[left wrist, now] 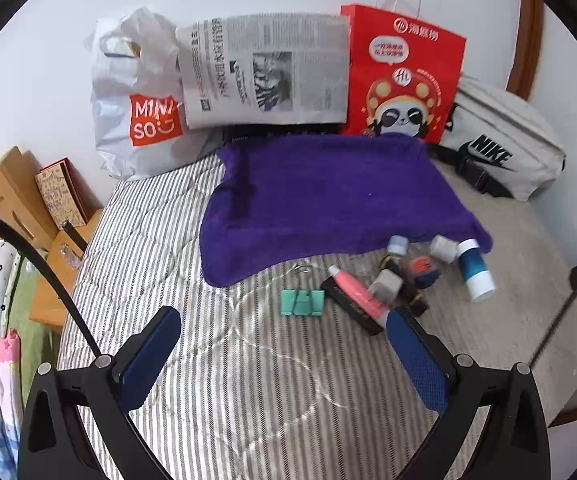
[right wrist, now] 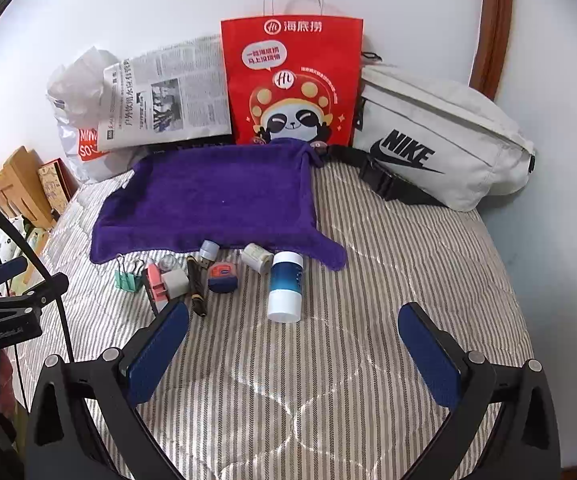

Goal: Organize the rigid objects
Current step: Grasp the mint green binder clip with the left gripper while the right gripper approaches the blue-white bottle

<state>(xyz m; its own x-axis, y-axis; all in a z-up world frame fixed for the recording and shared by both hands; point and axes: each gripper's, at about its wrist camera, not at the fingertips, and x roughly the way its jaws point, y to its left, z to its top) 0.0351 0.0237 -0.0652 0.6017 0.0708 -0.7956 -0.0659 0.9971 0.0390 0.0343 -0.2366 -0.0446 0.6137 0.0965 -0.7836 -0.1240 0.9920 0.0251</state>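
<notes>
**Both grippers empty above the bed; small rigid items clustered at the towel's near edge**

Left gripper (left wrist: 284, 344) jaws spread wide, nothing between them; right gripper (right wrist: 294, 338) likewise wide apart and empty; both hover over the striped quilt (right wrist: 368, 280), short of the items.

Items lie in a loose group just in front of the purple towel (right wrist: 216, 200), none on it yet: blue-and-white bottle (right wrist: 285, 286) lying on its side, nearest the right gripper; green binder clip (left wrist: 302, 302) alone at the left end; pink tube (left wrist: 354, 292) across a flat black piece; orange-and-blue tape measure (right wrist: 221, 277); small white jar (right wrist: 255, 256).

Handling, judged: bottle looks light, hard and smooth, round so it may roll on the soft quilt; take it across the mid-body, jaws square to its axis. Clip is stiff and small; grip across the green body, not the wire handles. Quilt yields, so press down little.

Readable writing: "MINISO" on the white plastic bag (left wrist: 128, 112); "NIKE" on the grey waist bag (right wrist: 440, 140); Chinese characters on the red paper bag (right wrist: 292, 80) and newspaper (left wrist: 264, 68), too small to transcribe.
</notes>
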